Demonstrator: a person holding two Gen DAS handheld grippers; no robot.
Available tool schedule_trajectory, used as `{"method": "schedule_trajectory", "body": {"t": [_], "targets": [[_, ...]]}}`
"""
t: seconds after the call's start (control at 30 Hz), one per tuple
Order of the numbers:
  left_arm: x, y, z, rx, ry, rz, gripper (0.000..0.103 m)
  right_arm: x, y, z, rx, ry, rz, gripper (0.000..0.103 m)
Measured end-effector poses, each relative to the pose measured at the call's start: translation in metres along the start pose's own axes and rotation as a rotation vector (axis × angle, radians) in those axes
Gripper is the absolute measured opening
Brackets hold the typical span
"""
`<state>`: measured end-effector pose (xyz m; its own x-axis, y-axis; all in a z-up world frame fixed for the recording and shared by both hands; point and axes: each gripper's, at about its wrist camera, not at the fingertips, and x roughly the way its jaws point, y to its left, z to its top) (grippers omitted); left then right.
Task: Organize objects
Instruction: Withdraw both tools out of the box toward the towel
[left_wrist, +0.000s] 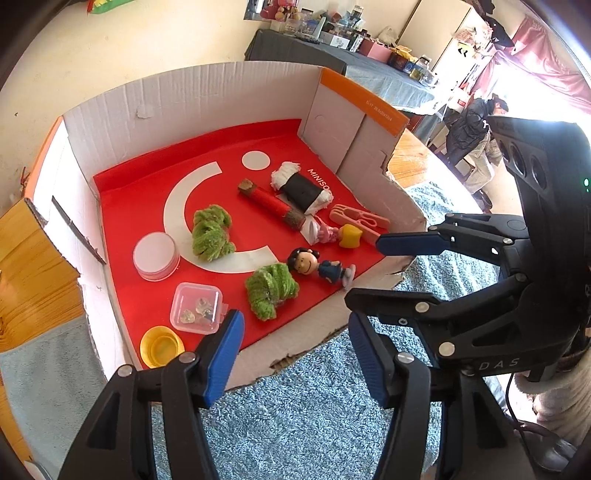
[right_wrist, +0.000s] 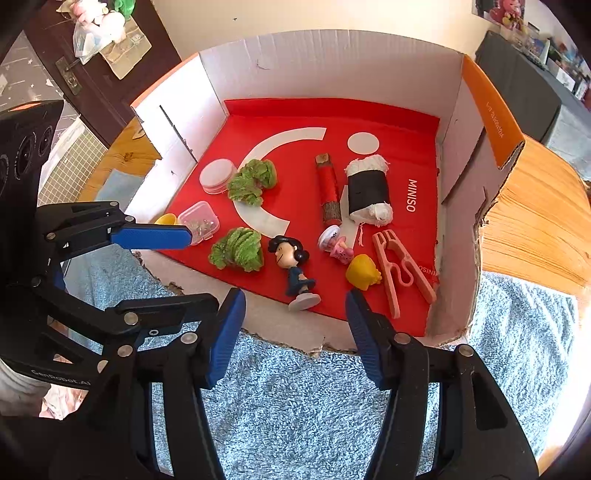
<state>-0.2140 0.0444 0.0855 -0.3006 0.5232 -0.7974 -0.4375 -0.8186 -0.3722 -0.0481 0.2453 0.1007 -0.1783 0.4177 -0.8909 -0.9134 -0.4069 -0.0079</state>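
A low cardboard box (left_wrist: 207, 99) (right_wrist: 332, 55) with a red liner holds the objects. In it lie a dark-haired figurine (left_wrist: 317, 264) (right_wrist: 291, 266), two green fuzzy bundles (left_wrist: 212, 232) (left_wrist: 269, 290), a clear small case (left_wrist: 195, 308) (right_wrist: 199, 221), a yellow cap (left_wrist: 160, 347), a white round lid (left_wrist: 155, 256), a red roll (left_wrist: 271, 203) (right_wrist: 328, 188), a black-and-white plush roll (left_wrist: 303, 188) (right_wrist: 369, 188), a pink clip (left_wrist: 360, 219) (right_wrist: 402, 273) and a yellow toy (right_wrist: 362, 275). My left gripper (left_wrist: 293, 332) and right gripper (right_wrist: 293, 314) hover open and hold nothing at the box's torn front edge.
The box stands on a blue fluffy mat (left_wrist: 295, 424) over a wooden table (right_wrist: 535, 221). A person (left_wrist: 469, 129) stands far off at the right by cluttered tables. The box's high back and side walls bound the objects.
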Motion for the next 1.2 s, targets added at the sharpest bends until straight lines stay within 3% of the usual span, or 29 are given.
{"method": "schedule_trajectory", "body": {"t": [0.17,0.33,0.57,0.67,0.8,0.93,1.2], "targets": [[-0.013,-0.004,-0.006,-0.01,-0.049,0.022,0.062,-0.01,-0.002,-0.004,-0.011,-0.031,0.002,0.063],[-0.024,-0.008,-0.013,-0.016,-0.106,0.053,0.069,-0.022,-0.004,-0.011,-0.02,-0.059,-0.012,0.066],[-0.047,-0.016,-0.031,-0.021,-0.198,0.124,0.078,-0.043,-0.005,-0.025,-0.029,-0.134,-0.041,0.078],[-0.055,-0.021,-0.041,-0.024,-0.24,0.149,0.087,-0.052,-0.001,-0.034,-0.041,-0.171,-0.057,0.08],[-0.064,-0.025,-0.054,-0.04,-0.285,0.176,0.09,-0.06,0.001,-0.048,-0.047,-0.225,-0.092,0.089],[-0.068,-0.026,-0.066,-0.061,-0.327,0.217,0.099,-0.063,0.0,-0.061,-0.031,-0.26,-0.105,0.089],[-0.054,-0.025,-0.092,-0.13,-0.354,0.268,0.103,-0.057,-0.006,-0.087,-0.001,-0.319,-0.137,0.091]]}}
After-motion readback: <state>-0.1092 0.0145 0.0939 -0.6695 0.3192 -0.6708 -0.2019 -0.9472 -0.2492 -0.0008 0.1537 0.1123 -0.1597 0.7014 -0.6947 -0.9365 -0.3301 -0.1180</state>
